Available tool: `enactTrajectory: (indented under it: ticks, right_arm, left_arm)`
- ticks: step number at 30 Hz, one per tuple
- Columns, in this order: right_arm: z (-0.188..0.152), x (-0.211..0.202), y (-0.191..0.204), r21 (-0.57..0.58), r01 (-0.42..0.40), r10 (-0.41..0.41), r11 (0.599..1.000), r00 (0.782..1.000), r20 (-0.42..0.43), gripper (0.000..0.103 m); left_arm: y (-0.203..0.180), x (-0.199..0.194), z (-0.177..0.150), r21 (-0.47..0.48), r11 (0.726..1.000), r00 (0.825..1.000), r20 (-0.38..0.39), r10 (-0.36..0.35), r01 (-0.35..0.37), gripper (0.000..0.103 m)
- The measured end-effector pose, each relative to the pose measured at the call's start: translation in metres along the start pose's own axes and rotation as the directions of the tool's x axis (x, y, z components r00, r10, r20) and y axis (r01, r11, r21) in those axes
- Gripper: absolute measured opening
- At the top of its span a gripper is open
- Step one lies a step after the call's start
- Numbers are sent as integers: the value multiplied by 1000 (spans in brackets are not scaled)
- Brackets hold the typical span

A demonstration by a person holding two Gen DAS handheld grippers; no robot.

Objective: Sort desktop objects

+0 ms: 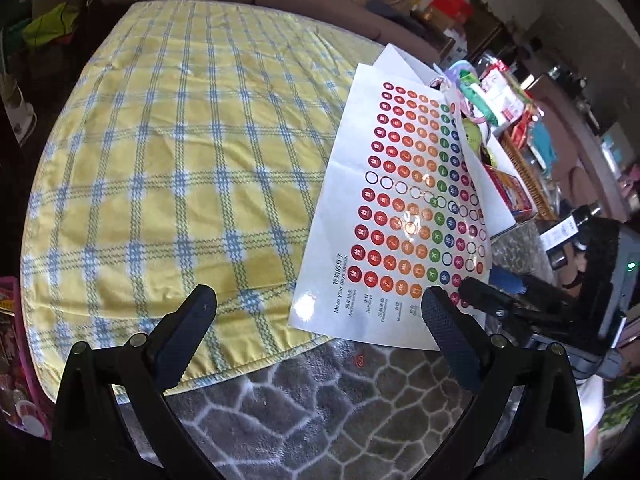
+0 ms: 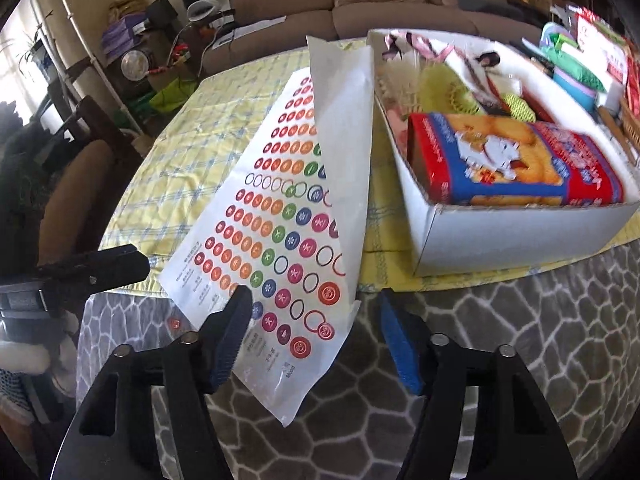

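In the left wrist view, our left hand-held gripper (image 1: 318, 322) hangs wide and empty beside the sticker sheet (image 1: 400, 216), which overhangs the bench (image 1: 304, 408) edge. In the right wrist view, our right hand-held gripper (image 2: 314, 338) gapes around the sheet's (image 2: 280, 232) corner; thin, floppy, glossy, so we judge that overhanging corner best to pinch, left of the white box (image 2: 520, 232).

Bright daylight, glare on the sticker sheet (image 1: 404, 208), fisheye-bent edges.

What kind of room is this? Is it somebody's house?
Most likely a home living room. A brown sofa stands behind a table covered by a yellow checked cloth. On the table lie a sticker sheet and a white box full of household odds and ends, including a biscuit tin.
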State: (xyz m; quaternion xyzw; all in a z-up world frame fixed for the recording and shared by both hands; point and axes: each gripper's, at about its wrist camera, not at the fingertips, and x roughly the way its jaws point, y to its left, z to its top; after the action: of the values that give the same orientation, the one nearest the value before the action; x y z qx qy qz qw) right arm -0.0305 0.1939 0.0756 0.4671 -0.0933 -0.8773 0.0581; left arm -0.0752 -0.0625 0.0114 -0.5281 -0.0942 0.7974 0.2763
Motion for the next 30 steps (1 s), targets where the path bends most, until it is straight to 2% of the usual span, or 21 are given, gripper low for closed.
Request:
enactTrajectory:
  ticks: [3, 4, 5, 6, 7, 8, 11, 12, 15, 16, 17, 18, 20, 22, 25, 26, 27, 30]
  right_arm:
    - [-3, 6, -7, 45, -79, 80, 996, 997, -18, 45]
    - [-4, 10, -8, 71, -131, 133, 989, 991, -27, 36]
    - [-6, 14, -10, 96, -182, 186, 979, 982, -35, 27]
    - [-9, 20, -12, 127, -259, 267, 957, 963, -46, 22]
    - [-11, 24, -12, 150, -300, 311, 942, 949, -55, 19]
    - [-15, 26, -11, 175, -330, 344, 928, 937, -58, 18]
    - [-29, 24, -8, 262, -448, 471, 855, 881, -29, 18]
    - [-37, 22, -4, 292, -493, 520, 819, 854, -19, 18]
    - [-58, 15, 11, 348, -547, 595, 761, 803, -38, 22]
    - [-67, 13, 20, 354, -563, 622, 747, 779, -73, 36]
    - [-73, 10, 27, 342, -570, 634, 747, 766, -108, 52]
    - [-79, 5, 34, 312, -566, 625, 763, 768, -136, 57]
    - [-87, -16, 44, 199, -516, 547, 833, 822, -159, 57]
    - [-86, -36, 39, 144, -464, 482, 874, 866, -135, 57]
    - [-68, -66, 12, 139, -423, 431, 895, 901, -35, 59]
    - [-60, -73, 3, 136, -399, 405, 907, 914, -13, 66]
    - [-51, -78, -7, 148, -375, 382, 915, 924, -20, 69]
    - [-44, -80, -21, 164, -326, 337, 931, 940, -47, 70]
  left_arm:
    - [0, 1, -1, -3, 1000, 1000, -10, -8, 8, 102]
    - [-1, 2, -1, -3, 1000, 1000, -15, -12, 12, 102]
    - [-1, 2, -1, -3, 1000, 1000, -18, -14, 14, 102]
    - [-1, 2, -2, -4, 1000, 1000, -19, -15, 15, 102]
    - [-2, 0, -4, -4, 1000, 1000, -19, -17, 17, 102]
    - [-3, -3, -6, -4, 1000, 1000, -17, -19, 19, 102]
    - [-3, -21, -14, -7, 999, 999, 19, -35, 35, 102]
    - [-2, -28, -19, -17, 999, 998, 39, -45, 46, 103]
    - [3, -44, -43, -82, 993, 994, 65, -83, 88, 103]
    - [4, -49, -54, -98, 990, 993, 70, -92, 99, 103]
    - [3, -51, -60, -101, 990, 993, 71, -94, 100, 103]
    - [1, -54, -66, -100, 990, 993, 69, -95, 102, 103]
    - [-5, -56, -77, -85, 992, 995, 63, -83, 88, 103]
    - [-13, -58, -82, -61, 996, 996, 65, -67, 71, 103]
    - [-26, -54, -85, -38, 995, 993, 65, -94, 96, 102]
    - [-30, -54, -84, -29, 995, 993, 62, -98, 100, 102]
    - [-36, -52, -82, -18, 995, 994, 59, -96, 98, 102]
    - [-51, -50, -79, 21, 997, 995, 55, -79, 78, 103]
